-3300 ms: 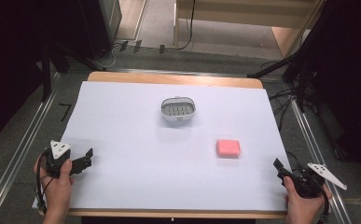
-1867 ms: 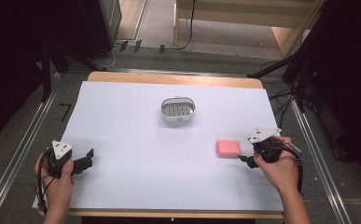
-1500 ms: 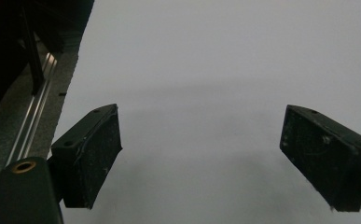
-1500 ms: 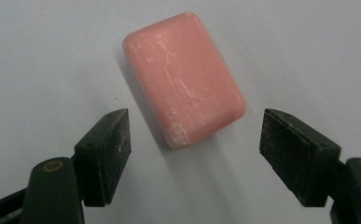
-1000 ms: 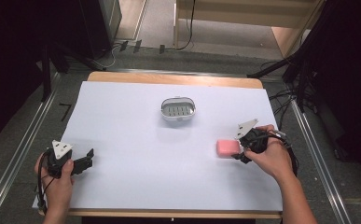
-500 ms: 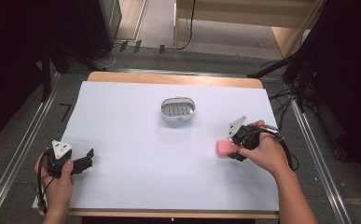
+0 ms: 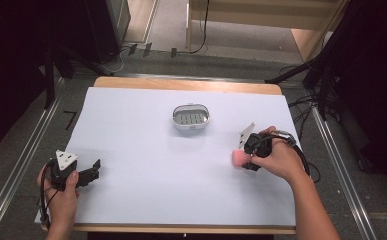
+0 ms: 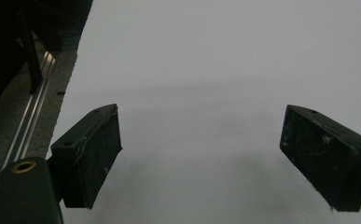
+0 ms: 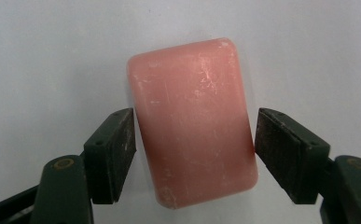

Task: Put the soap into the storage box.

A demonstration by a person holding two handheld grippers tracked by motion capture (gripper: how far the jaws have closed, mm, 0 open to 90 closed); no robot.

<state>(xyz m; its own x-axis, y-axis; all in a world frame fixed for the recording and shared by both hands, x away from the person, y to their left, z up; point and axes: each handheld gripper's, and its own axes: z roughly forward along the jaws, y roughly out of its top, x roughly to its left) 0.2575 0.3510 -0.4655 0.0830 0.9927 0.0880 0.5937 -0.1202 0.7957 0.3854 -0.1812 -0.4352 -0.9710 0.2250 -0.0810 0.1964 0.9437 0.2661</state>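
Moved in from the table's right edge, right hand-held gripper (image 9: 194, 154) brackets pink soap (image 9: 192, 121).

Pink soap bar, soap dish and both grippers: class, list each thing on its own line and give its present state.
Pink soap bar: lying flat on the white table sheet, between the right gripper's jaws.
Soap dish: upright, empty, apart from the bar.
Right gripper: jaws have just been closing around the bar; the left pad about touches it, a sliver of gap shows at the right pad.
Left gripper: open wide, nothing between its jaws.
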